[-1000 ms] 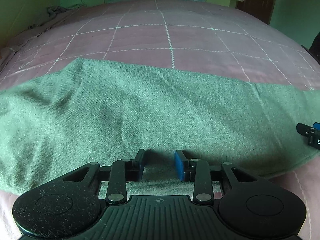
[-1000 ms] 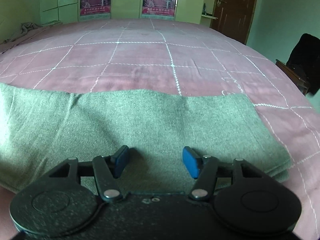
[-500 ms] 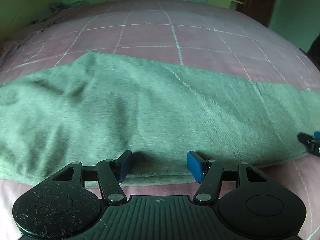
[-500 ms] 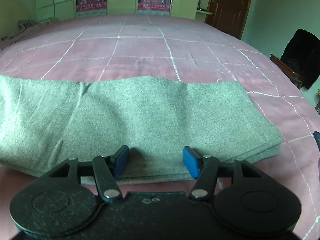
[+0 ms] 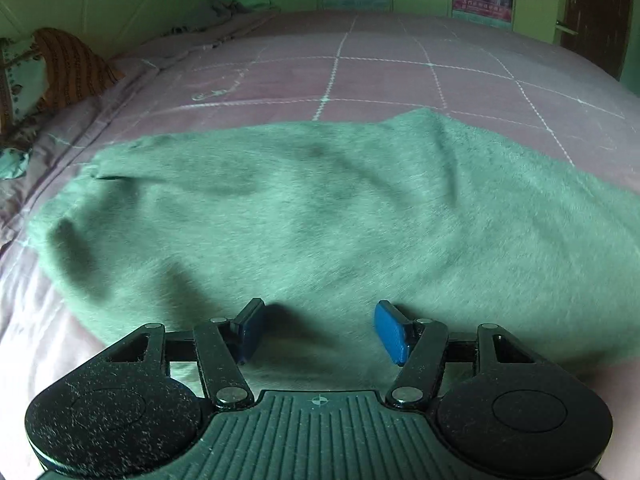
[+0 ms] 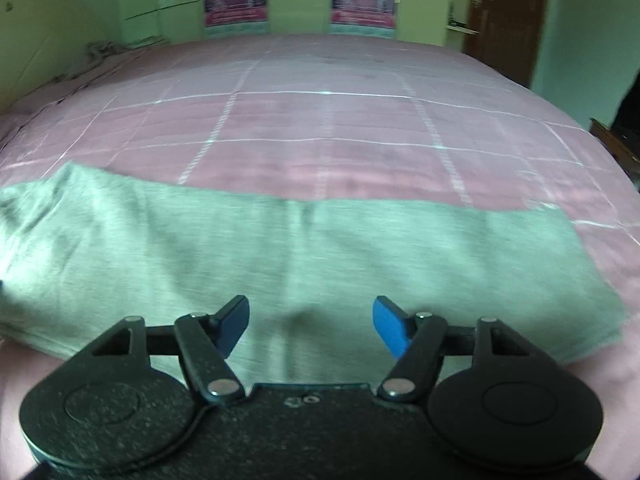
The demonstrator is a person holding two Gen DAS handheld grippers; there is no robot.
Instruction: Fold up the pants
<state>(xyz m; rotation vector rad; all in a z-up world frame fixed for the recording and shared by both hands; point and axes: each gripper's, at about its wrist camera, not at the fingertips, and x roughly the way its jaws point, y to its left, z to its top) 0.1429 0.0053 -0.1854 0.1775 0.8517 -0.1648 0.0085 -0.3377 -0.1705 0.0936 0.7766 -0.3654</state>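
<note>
Where pillow (image 5: 60, 68) shows (left view): pants (image 5: 320, 216).

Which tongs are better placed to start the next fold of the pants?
Probably right: the right tongs hang open near the pants' squared end edge, while the left tongs face rumpled mid-fabric.

grey-green pants (image 5: 320, 216) on a pink bedspread (image 6: 328, 120) crossed by a white grid; blue pads (image 5: 390, 332) on black grippers; green walls, an orange-striped pillow (image 5: 68, 68) far left
</note>
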